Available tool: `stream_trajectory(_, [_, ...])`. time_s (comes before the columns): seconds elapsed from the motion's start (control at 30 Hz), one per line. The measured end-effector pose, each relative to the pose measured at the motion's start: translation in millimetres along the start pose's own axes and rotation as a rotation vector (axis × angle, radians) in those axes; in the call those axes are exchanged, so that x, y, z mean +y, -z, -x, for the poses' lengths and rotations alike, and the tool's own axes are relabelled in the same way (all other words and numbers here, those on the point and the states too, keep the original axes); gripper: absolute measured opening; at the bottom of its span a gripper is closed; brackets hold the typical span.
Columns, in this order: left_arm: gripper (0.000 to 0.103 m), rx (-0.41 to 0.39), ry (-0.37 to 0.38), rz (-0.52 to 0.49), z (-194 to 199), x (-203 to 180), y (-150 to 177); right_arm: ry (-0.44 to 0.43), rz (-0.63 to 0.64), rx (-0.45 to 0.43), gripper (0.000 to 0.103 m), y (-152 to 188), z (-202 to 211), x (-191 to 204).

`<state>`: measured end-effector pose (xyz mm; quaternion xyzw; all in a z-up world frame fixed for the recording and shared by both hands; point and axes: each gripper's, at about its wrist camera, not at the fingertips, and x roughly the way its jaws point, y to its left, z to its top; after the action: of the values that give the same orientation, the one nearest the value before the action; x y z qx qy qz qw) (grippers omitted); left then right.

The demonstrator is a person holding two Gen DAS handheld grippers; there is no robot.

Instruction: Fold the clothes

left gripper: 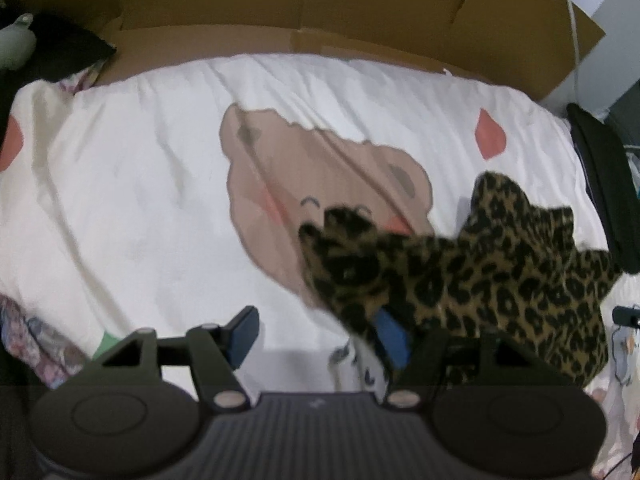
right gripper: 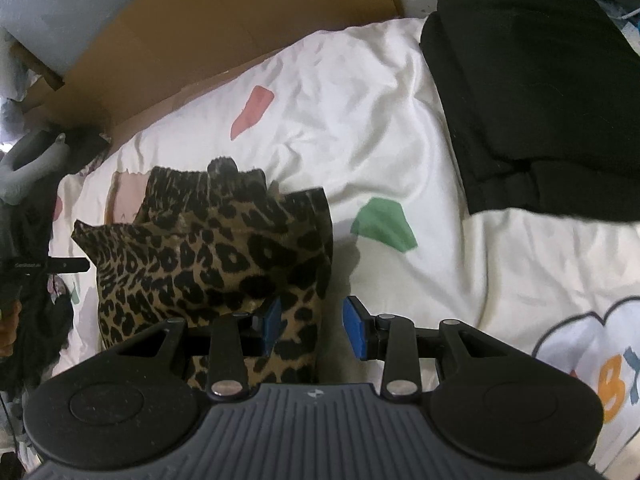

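A bunched leopard-print garment [left gripper: 480,280] hangs just above the white quilt [left gripper: 140,200] with a bear print. My left gripper [left gripper: 320,334] stands wide open; the cloth drapes over its right finger [left gripper: 394,338], while the left finger [left gripper: 244,332] is bare over the quilt. In the right wrist view the same leopard garment [right gripper: 200,264] lies over the left finger [right gripper: 272,328] of my right gripper [right gripper: 314,330]. Some cloth reaches between the jaws. A strip of quilt [right gripper: 400,140] shows between the cloth and the right pad [right gripper: 356,332], so nothing is pinched.
A folded black garment [right gripper: 540,100] lies on the quilt at the far right, seen also as a dark edge [left gripper: 604,192]. Brown cardboard [left gripper: 320,0] stands along the far side of the bed [right gripper: 200,40]. Dark items crowd the left edge [right gripper: 36,320].
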<state>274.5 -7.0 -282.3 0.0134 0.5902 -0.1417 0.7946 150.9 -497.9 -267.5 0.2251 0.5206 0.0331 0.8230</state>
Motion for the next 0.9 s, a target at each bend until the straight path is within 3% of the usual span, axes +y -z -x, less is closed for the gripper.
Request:
stream_trajectory(0.4, [0.069, -0.032, -0.015, -0.065, -39, -23, -33, -0.001, -0.003, -0.003, 0.042, -21, -25, 1])
stream_trajectory(0.9, [0.068, -0.027, -0.016, -0.164, -73, -49, -39, -0.026, -0.036, -0.016, 0.042, -29, -45, -5])
